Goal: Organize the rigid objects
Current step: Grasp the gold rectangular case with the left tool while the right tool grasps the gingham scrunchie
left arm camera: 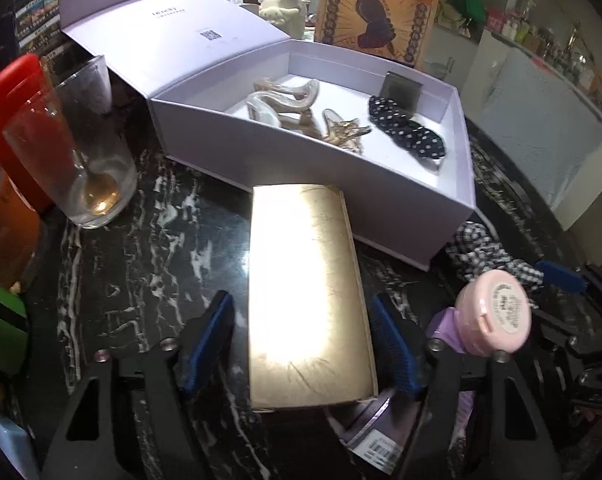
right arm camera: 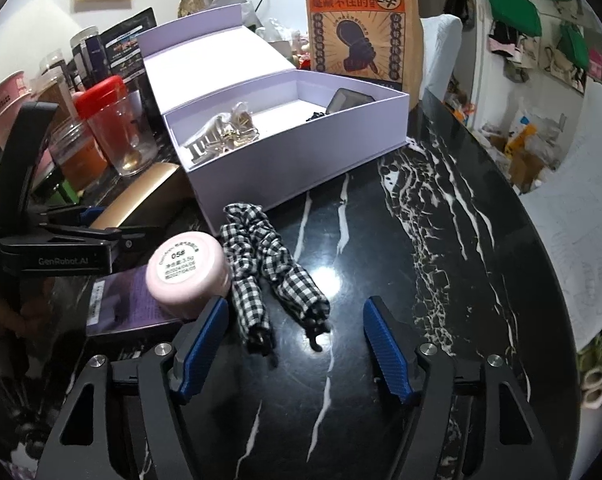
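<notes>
Left gripper (left arm camera: 301, 344) straddled the gold case (left arm camera: 307, 296) lying before the open lilac box (left arm camera: 317, 168), pads not visibly pressing, presumably to lift it; right gripper (right arm camera: 295, 344) stood spread over the gingham scrunchie (right arm camera: 269, 272).

"GenRobot.AI" on left gripper (right arm camera: 113, 216), "05#" on pink jar (right arm camera: 189, 276), "鲜" on paper bag (right arm camera: 357, 20)

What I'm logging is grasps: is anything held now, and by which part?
Nothing yet. The left gripper straddles the gold case, unclamped; the right gripper is open around the gingham scrunchie.
</notes>
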Demonstrator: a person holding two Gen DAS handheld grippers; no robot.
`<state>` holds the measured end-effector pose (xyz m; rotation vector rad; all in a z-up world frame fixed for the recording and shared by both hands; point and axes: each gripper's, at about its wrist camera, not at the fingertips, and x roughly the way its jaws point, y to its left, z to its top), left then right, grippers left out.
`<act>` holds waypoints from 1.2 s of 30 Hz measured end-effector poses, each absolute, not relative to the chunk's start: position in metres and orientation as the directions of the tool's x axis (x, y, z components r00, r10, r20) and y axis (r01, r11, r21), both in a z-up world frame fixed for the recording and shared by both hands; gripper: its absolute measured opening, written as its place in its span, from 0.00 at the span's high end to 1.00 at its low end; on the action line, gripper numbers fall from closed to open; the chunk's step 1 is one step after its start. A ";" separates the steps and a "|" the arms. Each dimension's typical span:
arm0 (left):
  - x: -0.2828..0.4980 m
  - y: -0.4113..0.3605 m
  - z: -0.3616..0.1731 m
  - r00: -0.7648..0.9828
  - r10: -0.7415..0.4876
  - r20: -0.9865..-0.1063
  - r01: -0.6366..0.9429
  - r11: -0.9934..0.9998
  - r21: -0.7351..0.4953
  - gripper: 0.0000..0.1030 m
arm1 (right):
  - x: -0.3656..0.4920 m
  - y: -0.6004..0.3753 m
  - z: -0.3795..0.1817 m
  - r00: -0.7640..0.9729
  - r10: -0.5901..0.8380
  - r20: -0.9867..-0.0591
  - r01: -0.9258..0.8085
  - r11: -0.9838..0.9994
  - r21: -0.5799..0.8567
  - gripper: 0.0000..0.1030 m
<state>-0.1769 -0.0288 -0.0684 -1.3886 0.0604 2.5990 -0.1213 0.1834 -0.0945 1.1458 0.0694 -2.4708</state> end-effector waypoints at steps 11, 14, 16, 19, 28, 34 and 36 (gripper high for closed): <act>-0.180 -0.030 -0.068 -0.573 0.133 -0.809 -0.185 -0.982 -0.030 0.58 | -0.135 0.161 -0.094 -0.546 -0.322 -0.773 0.443 -0.895 0.061 0.55; -0.176 -0.033 -0.068 -0.574 0.144 -0.806 -0.194 -0.980 -0.037 0.58 | -0.134 0.156 -0.094 -0.548 -0.317 -0.774 0.451 -0.891 0.045 0.72; -0.173 -0.036 -0.068 -0.574 0.151 -0.805 -0.200 -0.979 -0.040 0.58 | -0.132 0.156 -0.094 -0.543 -0.324 -0.775 0.452 -0.890 0.056 0.76; -0.164 -0.043 -0.067 -0.571 0.146 -0.808 -0.202 -0.979 -0.034 0.58 | -0.126 0.159 -0.095 -0.544 -0.320 -0.776 0.444 -0.894 0.058 0.77; -0.124 -0.051 -0.066 -0.558 0.156 -0.815 -0.243 -0.970 -0.019 0.58 | -0.096 0.173 -0.092 -0.547 -0.265 -0.794 0.438 -0.899 -0.002 0.77; -0.109 -0.051 -0.066 -0.552 0.156 -0.819 -0.244 -0.970 -0.020 0.58 | -0.080 0.173 -0.092 -0.534 -0.265 -0.803 0.458 -0.889 -0.011 0.76; -0.108 -0.052 -0.066 -0.559 0.158 -0.814 -0.242 -0.970 -0.022 0.58 | -0.081 0.172 -0.093 -0.535 -0.262 -0.803 0.453 -0.891 -0.011 0.75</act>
